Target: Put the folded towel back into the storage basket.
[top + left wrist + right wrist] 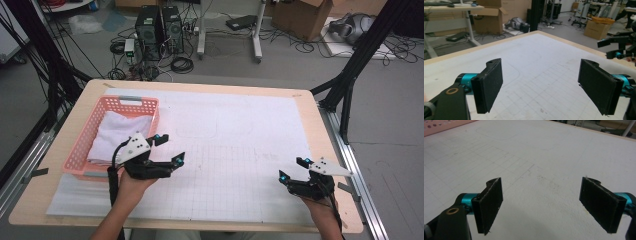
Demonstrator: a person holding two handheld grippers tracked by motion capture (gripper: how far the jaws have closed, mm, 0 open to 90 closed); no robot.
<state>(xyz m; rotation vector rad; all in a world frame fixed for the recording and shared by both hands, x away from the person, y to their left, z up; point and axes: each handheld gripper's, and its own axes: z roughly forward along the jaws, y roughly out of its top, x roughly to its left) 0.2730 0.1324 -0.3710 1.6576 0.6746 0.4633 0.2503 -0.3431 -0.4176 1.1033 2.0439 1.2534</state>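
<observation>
Item: my left gripper (169, 148). It hovers over the white gridded sheet (240, 150), just beside the right wall of the pink basket (82, 145). Jaws spread wide, nothing between them; in the left gripper view my left gripper (540, 85) has only bare sheet (534, 65) showing between its black pads (489, 83).

Item: my right gripper (292, 169). It sits near the right front corner of the sheet, well apart from the left one. Jaws equally wide, holding nothing; in the right gripper view my right gripper (540, 205) frames only smudged grid lines of the sheet (544, 160) between the pads (489, 203).

Item: pink basket. Slotted plastic, at the left side of the table (75, 107), its far end bearing a grey handle. A strip of its pink wall (446, 126) shows at the top left corner of the right gripper view.

Item: white folded cloth (120, 134). It lies inside the basket, covering most of its floor, just left of my left gripper's grey plate. I cannot tell whether plate and cloth touch.

Item: table. Light wood, rounded corners, with the sheet covering most of its top.

Item: floor beyond the table. Two black computer towers (160, 30), tangled cables, and a cardboard box (305, 15).
</observation>
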